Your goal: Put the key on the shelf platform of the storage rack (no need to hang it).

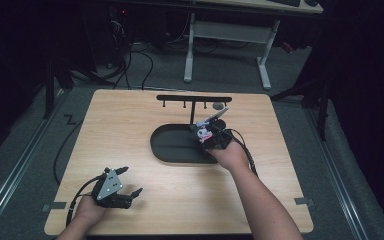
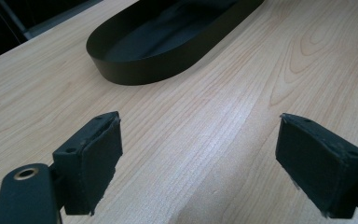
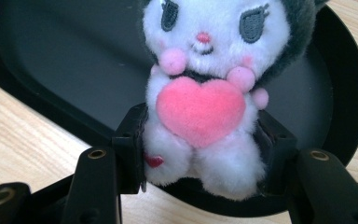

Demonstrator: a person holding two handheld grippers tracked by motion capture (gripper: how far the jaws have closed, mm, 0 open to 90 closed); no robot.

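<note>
Over the right end of the one black oval tray (image 1: 172, 145), the right claw (image 1: 206, 134) is holding a single plush toy (image 3: 205, 93), its two jaws clamped on the toy's lower body from either side. Seen from the right gripper view, the toy is facing the camera: white fur, a dark hood, two grey eyes, one small pink nose, and one large pink heart (image 3: 200, 109) pressed to its chest, with a tiny red heart low on one leg. Behind it the tray (image 3: 65, 70) is lying dark and flat-bottomed, its rim crossing the pale wooden bench (image 3: 23, 140). From the high view the toy (image 1: 204, 133) is showing as a small white and pink spot at the claw's tip, above the tray's right end; whether it is touching the tray I cannot tell.

Near the front left corner of the bench (image 1: 130, 115), the left claw (image 1: 130, 181) is resting low with its two jaws standing wide apart and nothing between them. Its own camera is showing two black pads (image 2: 93, 158) over bare wood grain, with the tray (image 2: 168, 42) well ahead.

Behind the tray, one black rack (image 1: 194, 100) is standing, carrying a crossbar with several short pegs hanging down.
</note>
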